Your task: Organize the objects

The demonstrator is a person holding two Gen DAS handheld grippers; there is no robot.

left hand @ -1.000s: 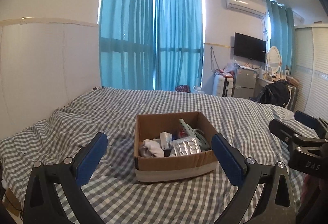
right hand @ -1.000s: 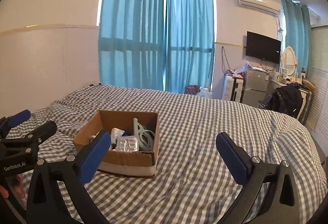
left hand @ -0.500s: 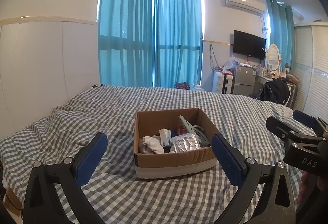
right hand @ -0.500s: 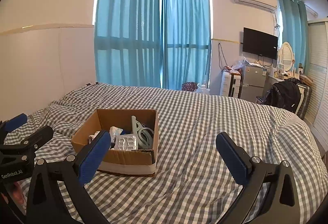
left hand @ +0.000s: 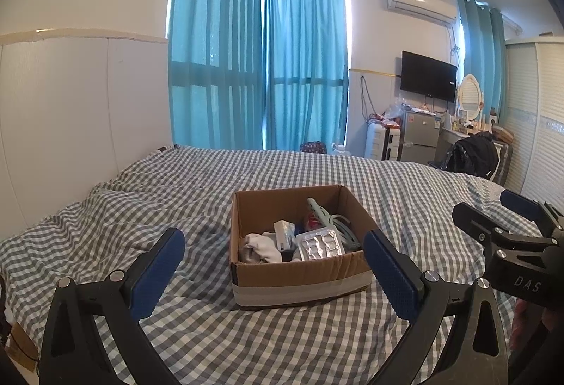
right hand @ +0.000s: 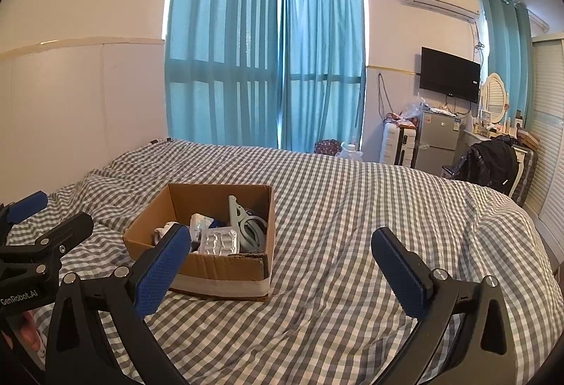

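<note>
An open cardboard box [left hand: 303, 274] sits on the checked bed [left hand: 176, 202]. Inside lie a silver blister pack [left hand: 319, 244], a white sock [left hand: 261, 246], a small white packet [left hand: 284, 233] and a pale green clip [left hand: 322, 214]. My left gripper [left hand: 273, 270] is open and empty, held short of the box's near wall. My right gripper [right hand: 280, 267] is open and empty, with the box [right hand: 211, 265] ahead to its left. The blister pack [right hand: 218, 242] and clip [right hand: 243, 219] show there too. Each gripper shows at the edge of the other's view.
A white headboard panel [left hand: 70, 124] runs along the left. Blue curtains [left hand: 261, 68] hang behind the bed. A TV [left hand: 428, 76], fridge [left hand: 421, 138], suitcase [left hand: 382, 142] and a chair with a black bag [left hand: 474, 152] stand at the far right.
Both views have risen slightly, so the box sits lower and a little closer in frame. Both grippers stay open and empty.
</note>
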